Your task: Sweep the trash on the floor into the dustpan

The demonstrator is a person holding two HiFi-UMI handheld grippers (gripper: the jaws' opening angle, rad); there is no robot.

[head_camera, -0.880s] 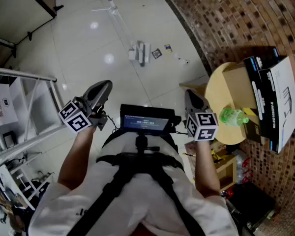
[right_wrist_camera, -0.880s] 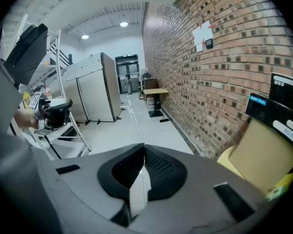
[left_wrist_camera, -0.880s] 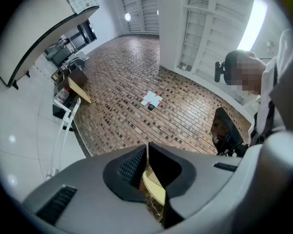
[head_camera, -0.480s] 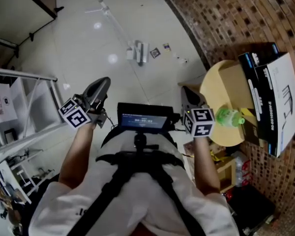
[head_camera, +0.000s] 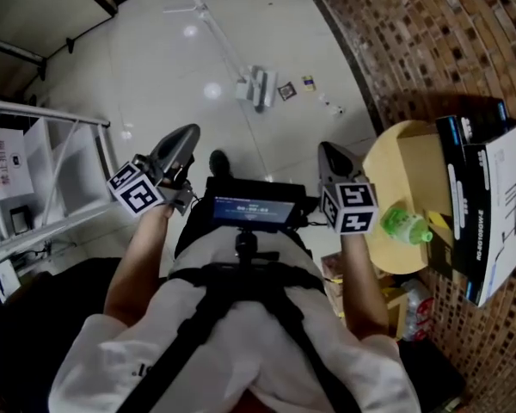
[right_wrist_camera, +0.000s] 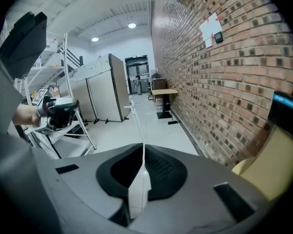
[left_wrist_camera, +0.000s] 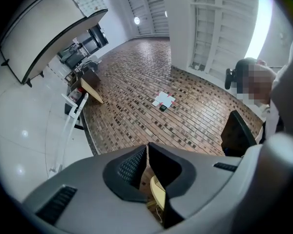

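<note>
Scattered trash lies on the pale tiled floor ahead in the head view: a pile of white wrappers [head_camera: 258, 86] and small scraps [head_camera: 285, 91] near the brick wall. A thin white handle [head_camera: 219, 33] lies on the floor and runs up to that pile; what it belongs to is too small to tell. My left gripper [head_camera: 192, 131] [left_wrist_camera: 146, 146] is held at waist height, shut and empty, pointing level at the brick wall. My right gripper [head_camera: 325, 148] [right_wrist_camera: 143, 147] is shut and empty too, tilted down along the corridor floor. Both are far from the trash.
A round yellow table [head_camera: 394, 149] stands at my right with a green bottle [head_camera: 406, 224] and black and white boxes [head_camera: 482, 196] on it. A white shelf rack [head_camera: 56, 188] stands at my left. The brick wall [head_camera: 430, 33] runs along the right side.
The head view has shifted a little and a dark shoe now shows between the grippers. Both grippers stay shut at waist height, the right one slightly higher in the picture.
</note>
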